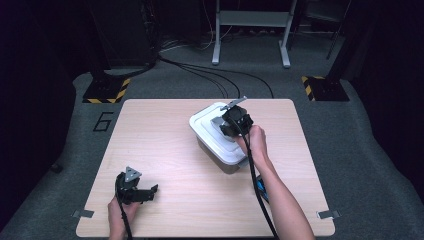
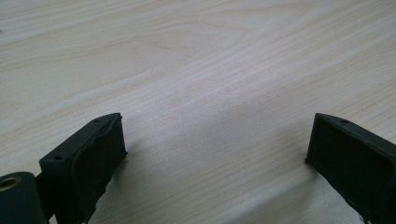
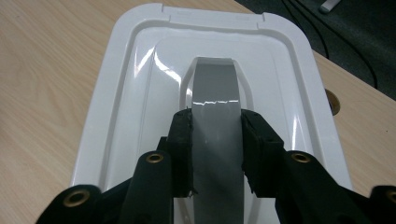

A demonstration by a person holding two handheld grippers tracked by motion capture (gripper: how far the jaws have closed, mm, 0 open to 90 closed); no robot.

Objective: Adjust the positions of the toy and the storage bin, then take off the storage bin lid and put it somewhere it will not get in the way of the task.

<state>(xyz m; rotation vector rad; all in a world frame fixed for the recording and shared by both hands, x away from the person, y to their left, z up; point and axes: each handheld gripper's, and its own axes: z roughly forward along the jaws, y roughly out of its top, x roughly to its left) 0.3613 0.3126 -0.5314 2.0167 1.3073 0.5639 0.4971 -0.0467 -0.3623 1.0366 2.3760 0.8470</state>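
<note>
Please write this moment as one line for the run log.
right tool: shut on grey handle of white lid | lid: on box | left tool: open, low over table, holding nothing

Lid (image 3: 116, 93) was glossy white, its handle strip (image 3: 215, 121) plain grey. Box (image 1: 212, 150) under lid was greyish, translucent. Table (image 1: 165, 145) was pale wood with fine grain lines. Right gripper (image 3: 215, 149) and left gripper (image 2: 215, 154) were black, brass-coloured screw holes on both. Floor (image 1: 350, 130) was grey carpet. Stand bases (image 1: 105, 90) wore yellow-black hazard stripes. Cables (image 1: 210, 72) were black.
</note>
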